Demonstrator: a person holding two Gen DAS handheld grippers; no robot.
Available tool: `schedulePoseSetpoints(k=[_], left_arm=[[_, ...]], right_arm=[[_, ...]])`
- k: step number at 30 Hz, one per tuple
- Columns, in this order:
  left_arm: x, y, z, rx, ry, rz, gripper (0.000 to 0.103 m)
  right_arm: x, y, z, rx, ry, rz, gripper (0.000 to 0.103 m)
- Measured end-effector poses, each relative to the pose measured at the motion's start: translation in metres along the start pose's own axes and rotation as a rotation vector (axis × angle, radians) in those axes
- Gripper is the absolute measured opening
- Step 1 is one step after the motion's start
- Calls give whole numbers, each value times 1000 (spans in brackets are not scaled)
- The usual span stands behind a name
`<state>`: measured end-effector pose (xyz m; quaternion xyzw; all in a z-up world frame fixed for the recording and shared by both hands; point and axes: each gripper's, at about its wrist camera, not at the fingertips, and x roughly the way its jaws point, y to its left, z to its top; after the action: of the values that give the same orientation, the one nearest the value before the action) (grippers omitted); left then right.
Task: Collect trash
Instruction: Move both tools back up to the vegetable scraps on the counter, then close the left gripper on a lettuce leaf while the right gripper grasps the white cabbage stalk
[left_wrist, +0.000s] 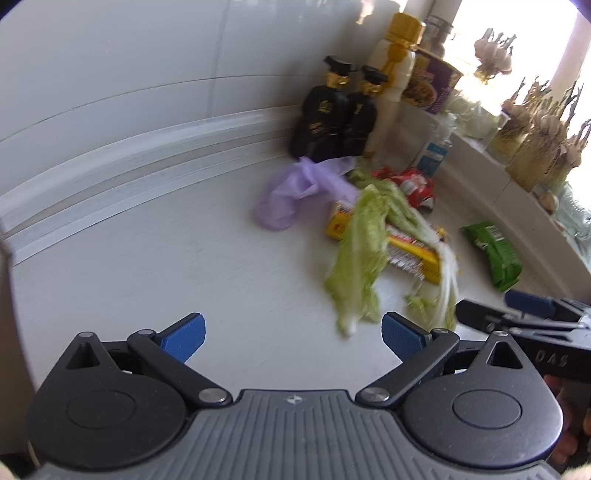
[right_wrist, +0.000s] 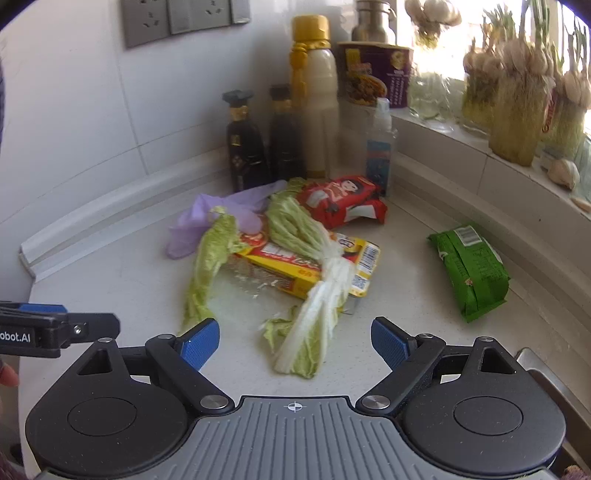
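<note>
A pale speckled worktop runs into a corner of white tiled wall. Grey sockets sit high on the wall. Bright daylight floods a window sill along the right edge.

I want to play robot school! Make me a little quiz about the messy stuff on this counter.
1. True or false: the right gripper is holding a cabbage leaf.
2. Which packet lies apart from the pile? A) red packet B) green packet C) yellow packet
3. Fill in: the crumpled plastic bag beside the dark bottles is ____.

Key
1. False: its jaws are open and hold nothing.
2. B
3. purple
</note>
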<state>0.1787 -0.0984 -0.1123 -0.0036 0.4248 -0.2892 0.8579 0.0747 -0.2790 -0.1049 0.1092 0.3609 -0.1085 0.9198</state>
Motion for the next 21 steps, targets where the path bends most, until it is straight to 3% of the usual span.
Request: schedulePoseSetpoints(k=[8, 13, 21], left_arm=[[32, -17, 27, -24, -60, -125, 85], [54, -24, 34, -28, -47, -173, 68], [70, -24, 39, -70, -68, -168, 49]], right_arm=[[24, -17, 1, 39, 5, -1, 91], [33, -22, 3, 75, 2, 20, 89], [41, -19, 2, 71, 6, 32, 84]])
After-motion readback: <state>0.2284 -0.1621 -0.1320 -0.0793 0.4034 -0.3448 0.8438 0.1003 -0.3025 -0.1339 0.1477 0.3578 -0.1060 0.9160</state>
